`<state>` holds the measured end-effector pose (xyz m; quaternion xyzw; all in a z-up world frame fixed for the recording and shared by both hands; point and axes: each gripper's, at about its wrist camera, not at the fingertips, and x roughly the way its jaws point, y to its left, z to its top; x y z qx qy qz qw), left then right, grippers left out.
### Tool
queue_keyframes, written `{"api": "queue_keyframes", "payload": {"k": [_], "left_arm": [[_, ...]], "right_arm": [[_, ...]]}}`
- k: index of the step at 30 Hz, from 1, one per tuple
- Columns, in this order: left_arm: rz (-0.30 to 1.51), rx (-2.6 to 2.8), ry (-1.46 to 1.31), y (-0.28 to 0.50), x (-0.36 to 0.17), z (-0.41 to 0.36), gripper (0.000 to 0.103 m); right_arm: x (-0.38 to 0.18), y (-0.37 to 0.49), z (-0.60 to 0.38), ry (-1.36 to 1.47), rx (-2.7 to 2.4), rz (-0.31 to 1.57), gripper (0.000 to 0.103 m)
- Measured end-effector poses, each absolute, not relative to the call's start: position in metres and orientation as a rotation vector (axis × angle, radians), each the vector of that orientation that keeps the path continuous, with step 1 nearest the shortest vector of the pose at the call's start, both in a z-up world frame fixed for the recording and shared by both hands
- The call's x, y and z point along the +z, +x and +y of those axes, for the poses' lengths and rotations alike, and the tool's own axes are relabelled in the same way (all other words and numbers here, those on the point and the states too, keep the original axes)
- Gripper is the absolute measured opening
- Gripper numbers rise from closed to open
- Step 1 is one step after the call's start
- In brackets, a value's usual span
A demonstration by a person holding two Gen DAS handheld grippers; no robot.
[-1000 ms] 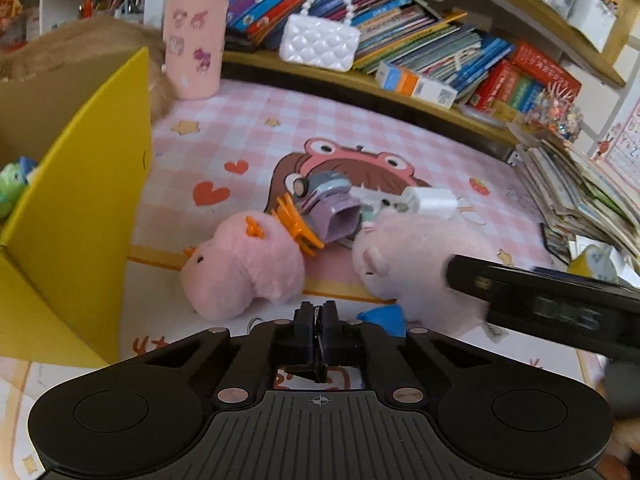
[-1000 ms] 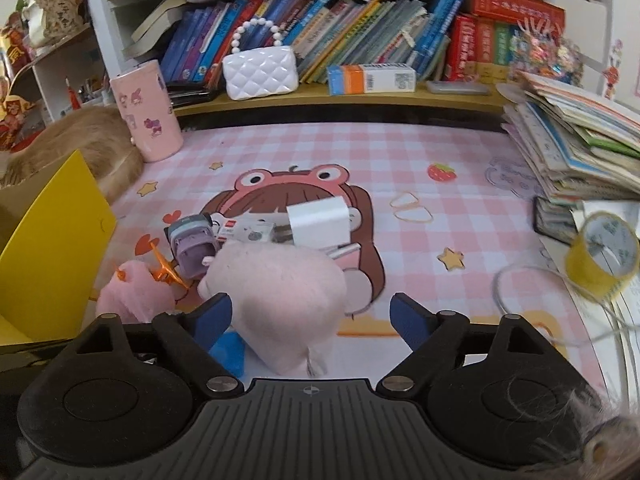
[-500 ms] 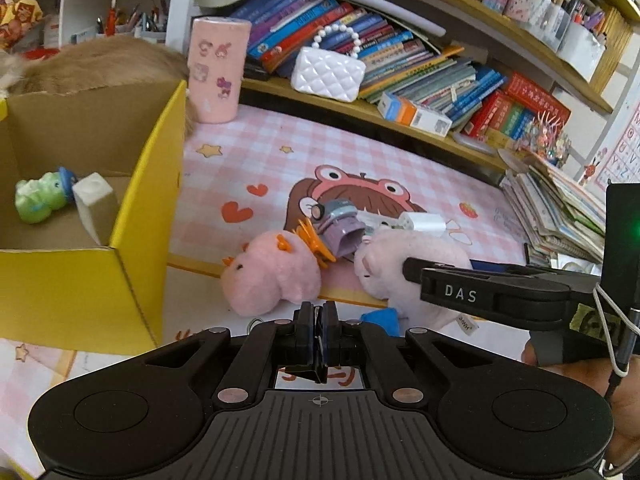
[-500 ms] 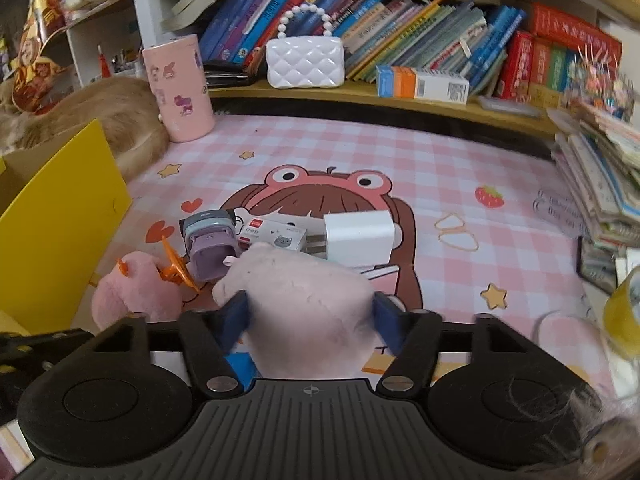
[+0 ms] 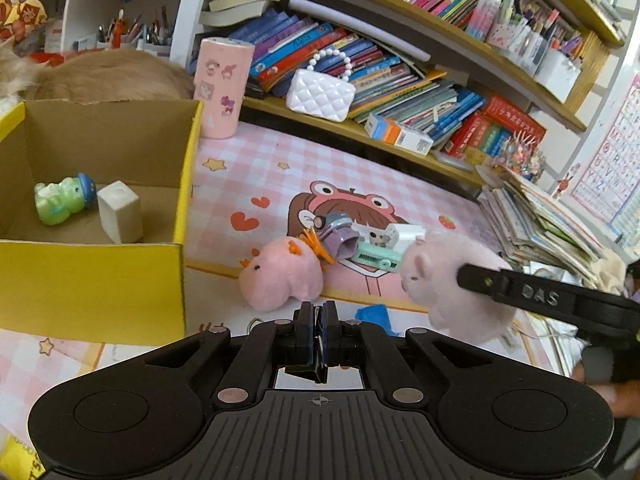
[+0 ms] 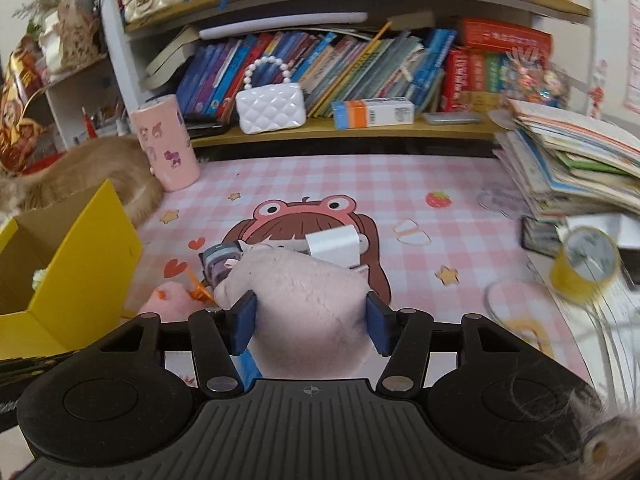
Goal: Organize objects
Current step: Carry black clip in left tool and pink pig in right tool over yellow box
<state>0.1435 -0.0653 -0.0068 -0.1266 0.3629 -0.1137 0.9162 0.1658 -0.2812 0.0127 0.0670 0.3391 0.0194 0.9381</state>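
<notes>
My right gripper [image 6: 312,320] is shut on a pale pink plush [image 6: 308,304] and holds it just above the mat; its blue pads dent both flanks. In the left wrist view the same plush [image 5: 448,280] hangs at the right in that gripper's black finger [image 5: 520,292]. My left gripper [image 5: 319,316] is shut and hovers low, in front of a second pink plush [image 5: 280,276] with orange spikes. Behind the plushes lie a purple gadget [image 5: 340,236], a teal comb-like piece [image 5: 372,258] and a white charger [image 6: 332,244]. An open yellow box [image 5: 92,288] at the left holds a green figurine [image 5: 60,200] and a white block [image 5: 120,212].
A pink tumbler [image 5: 224,88] and a white quilted bag [image 5: 320,90] stand at the shelf of books behind the pink checked mat [image 6: 400,184]. Stacked booklets [image 6: 572,168] and a yellow tape roll [image 6: 584,264] crowd the right. A furry orange animal [image 6: 100,176] lies behind the box.
My right gripper's jaws closed onto the pale pink plush and raised it off the mat. The left gripper drew back and rose, bringing the inside of the box into view.
</notes>
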Motion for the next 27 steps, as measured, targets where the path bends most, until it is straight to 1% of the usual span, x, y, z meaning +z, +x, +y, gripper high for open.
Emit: {"api": "queue_keyframes", "payload": {"k": [7, 15, 27], "left_arm": [[0.713, -0.244, -0.284, 0.119, -0.001, -0.036, 0.002], [0.704, -0.226, -0.302, 0.085, 0.000, 0.005, 0.002], [0.699, -0.138, -0.309, 0.036, 0.002, 0.072, 0.002]], "right_arm": [[0.022, 0.122, -0.259, 0.154, 0.016, 0.699, 0.053], [0.024, 0.085, -0.203, 0.120, 0.072, 0.710, 0.053], [0.015, 0.052, -0.131, 0.086, 0.152, 0.752, 0.053]]}}
